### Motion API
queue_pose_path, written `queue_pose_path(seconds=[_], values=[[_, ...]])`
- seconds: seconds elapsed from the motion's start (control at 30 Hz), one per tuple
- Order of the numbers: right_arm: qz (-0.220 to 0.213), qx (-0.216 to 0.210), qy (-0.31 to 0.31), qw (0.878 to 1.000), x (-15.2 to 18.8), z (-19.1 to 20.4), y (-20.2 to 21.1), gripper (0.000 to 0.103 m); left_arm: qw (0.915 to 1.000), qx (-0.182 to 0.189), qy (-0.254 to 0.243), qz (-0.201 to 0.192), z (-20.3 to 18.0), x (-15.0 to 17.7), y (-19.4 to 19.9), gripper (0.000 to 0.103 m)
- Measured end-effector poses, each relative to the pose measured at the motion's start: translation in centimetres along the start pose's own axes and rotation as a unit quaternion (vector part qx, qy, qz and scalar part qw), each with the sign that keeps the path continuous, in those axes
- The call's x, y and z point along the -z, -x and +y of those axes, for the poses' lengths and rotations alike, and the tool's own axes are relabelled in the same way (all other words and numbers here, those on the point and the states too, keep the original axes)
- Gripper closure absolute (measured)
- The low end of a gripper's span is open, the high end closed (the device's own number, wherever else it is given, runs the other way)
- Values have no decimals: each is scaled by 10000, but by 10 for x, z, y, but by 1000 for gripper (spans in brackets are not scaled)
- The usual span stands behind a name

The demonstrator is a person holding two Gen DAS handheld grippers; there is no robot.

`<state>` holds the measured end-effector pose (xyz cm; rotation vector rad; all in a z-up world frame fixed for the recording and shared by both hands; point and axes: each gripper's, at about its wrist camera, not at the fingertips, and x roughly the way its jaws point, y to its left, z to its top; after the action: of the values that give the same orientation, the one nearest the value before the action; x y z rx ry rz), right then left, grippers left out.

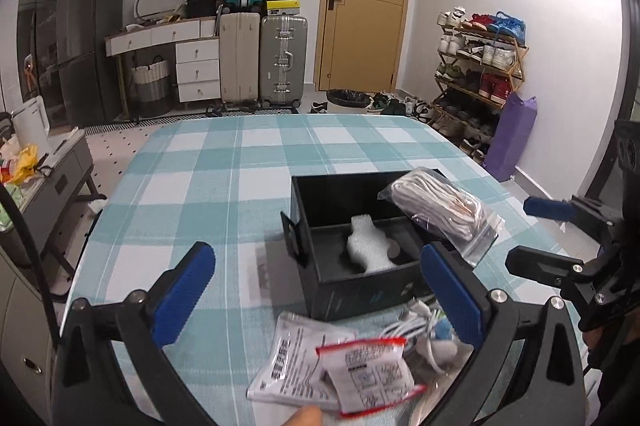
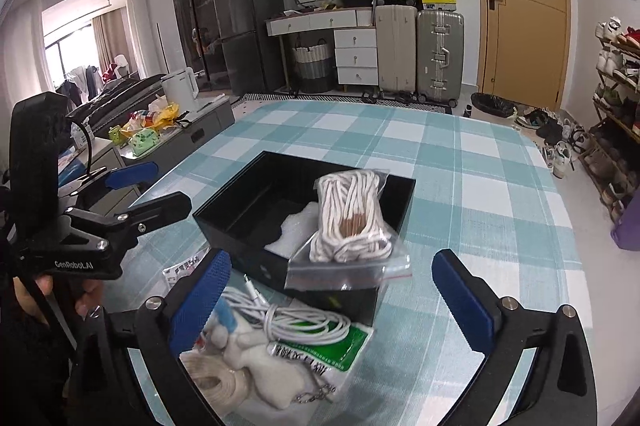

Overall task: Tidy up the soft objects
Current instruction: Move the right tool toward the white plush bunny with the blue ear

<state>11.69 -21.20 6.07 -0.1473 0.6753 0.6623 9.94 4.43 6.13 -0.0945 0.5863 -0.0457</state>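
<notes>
Right wrist view: both hand-held grippers (image 2: pixel 330 300) released; bagged rope (image 2: pixel 352 222) resting on black box (image 2: pixel 240 202) rim.

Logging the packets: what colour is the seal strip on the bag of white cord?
Red, along the zip edge of the bag of white cord; clearest in the right wrist view.

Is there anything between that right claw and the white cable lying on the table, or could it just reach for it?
Nothing visible blocks it. The right gripper is open, and the coiled white cable lies just ahead between its fingers, in front of the open black box. The cable rests on a green-and-white packet.
</notes>
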Motion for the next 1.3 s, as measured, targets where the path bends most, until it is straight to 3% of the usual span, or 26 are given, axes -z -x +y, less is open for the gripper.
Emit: queue_pose_path(seconds=[0.47, 0.73, 1.3], values=[[113, 5, -336, 9994, 41, 0, 13, 1, 9998, -103, 137, -78, 8, 34, 19, 0], [315, -57, -322, 9990, 59, 10, 5, 1, 9997, -140, 160, 129, 10, 49, 14, 0], [800, -33, -425, 9959, 69, 23, -24, 1, 9991, -52, 191, 383, 12, 65, 4, 0]])
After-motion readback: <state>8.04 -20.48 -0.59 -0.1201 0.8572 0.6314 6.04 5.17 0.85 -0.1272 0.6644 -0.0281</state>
